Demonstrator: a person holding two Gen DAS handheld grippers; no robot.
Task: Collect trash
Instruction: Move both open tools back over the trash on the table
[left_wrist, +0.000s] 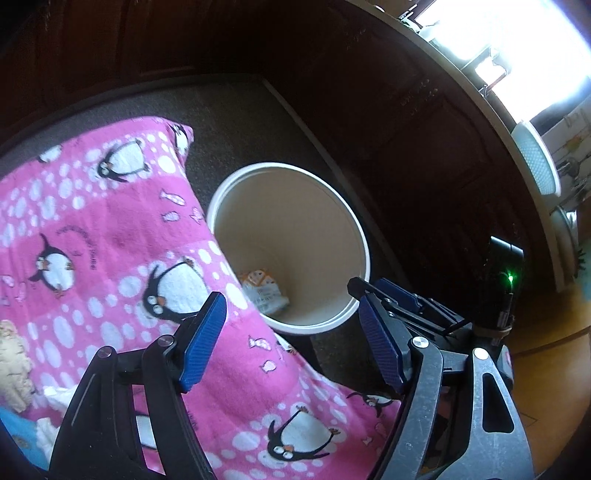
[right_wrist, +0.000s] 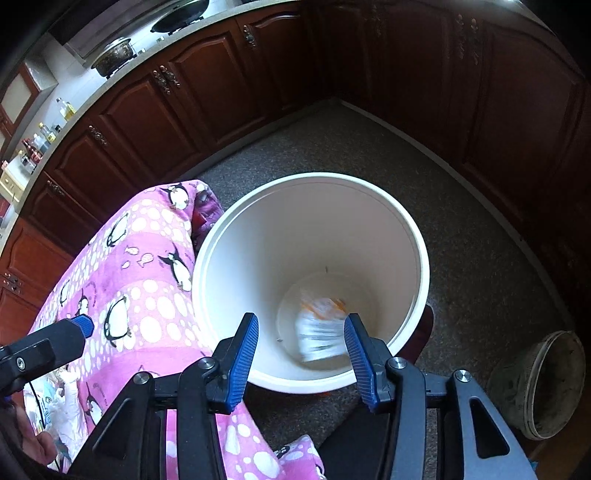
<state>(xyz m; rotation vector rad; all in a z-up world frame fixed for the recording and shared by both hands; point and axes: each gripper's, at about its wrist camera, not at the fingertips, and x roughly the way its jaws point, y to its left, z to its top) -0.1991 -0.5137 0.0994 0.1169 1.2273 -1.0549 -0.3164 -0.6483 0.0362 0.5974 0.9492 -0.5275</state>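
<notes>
Wrapper (right_wrist: 320, 330) down in white bin (right_wrist: 413, 236), right tool (right_wrist: 301, 350) released above it, left tool (left_wrist: 291, 339) spread wide, nothing held, pink penguin blanket (left_wrist: 110, 229) beside bin

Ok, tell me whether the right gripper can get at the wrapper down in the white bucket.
Probably yes. The right gripper hangs open right above the white bucket, and nothing covers the wrapper at the bottom. The pink blanket lies outside the rim.

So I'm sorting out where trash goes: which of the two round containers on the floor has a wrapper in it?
The white bucket beside the pink penguin blanket; a crumpled wrapper lies in it. The grimy one looks empty.
</notes>
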